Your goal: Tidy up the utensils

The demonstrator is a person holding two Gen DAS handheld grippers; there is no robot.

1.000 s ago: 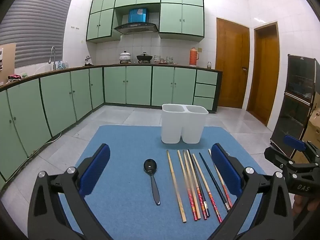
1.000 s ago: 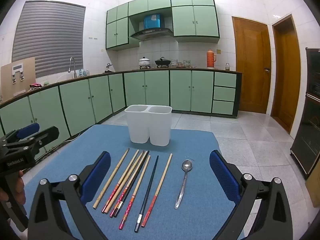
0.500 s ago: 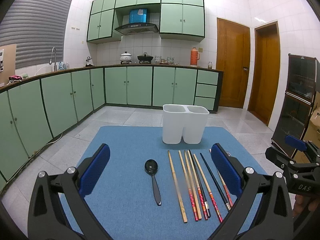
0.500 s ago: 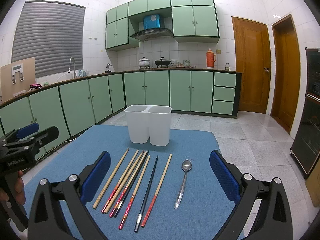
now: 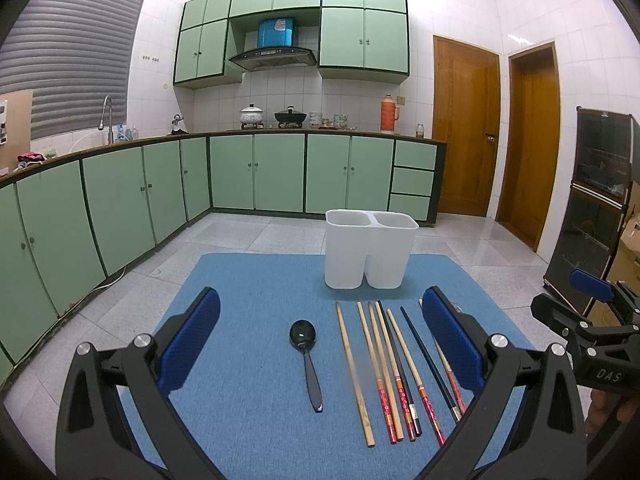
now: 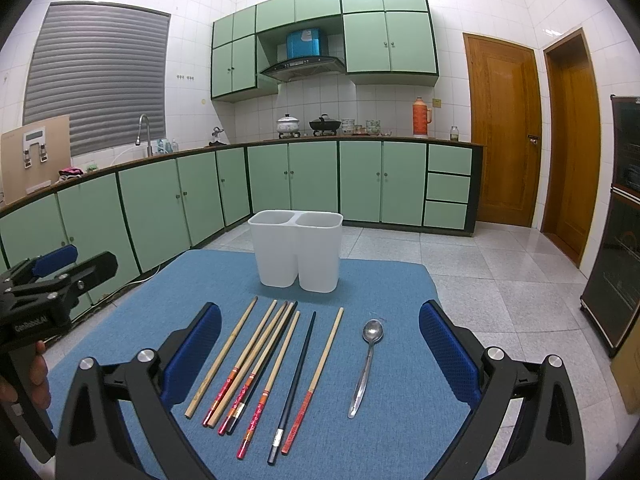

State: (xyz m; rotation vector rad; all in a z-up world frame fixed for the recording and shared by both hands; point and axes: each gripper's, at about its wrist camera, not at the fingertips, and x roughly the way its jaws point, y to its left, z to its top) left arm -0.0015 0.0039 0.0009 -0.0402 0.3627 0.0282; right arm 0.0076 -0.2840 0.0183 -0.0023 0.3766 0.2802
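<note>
A white two-compartment holder (image 5: 370, 248) (image 6: 298, 252) stands upright at the far side of a blue mat (image 5: 240, 280) (image 6: 396, 288). Several chopsticks (image 5: 390, 372) (image 6: 260, 364) lie side by side in front of it, wooden, red-ended and black. In the left wrist view a black spoon (image 5: 306, 360) lies to their left. In the right wrist view a silver spoon (image 6: 367, 364) lies to their right. My left gripper (image 5: 320, 320) hovers open over the black spoon and chopsticks, holding nothing. My right gripper (image 6: 320, 324) is open above the chopsticks and silver spoon, also empty.
Each view catches the other hand-held gripper at its edge: the right one (image 5: 592, 320), the left one (image 6: 52, 276) with a hand under it. The mat ends just beyond the holder, with tiled floor, green cabinets (image 5: 280, 176) and a dark cabinet (image 5: 600, 208) behind.
</note>
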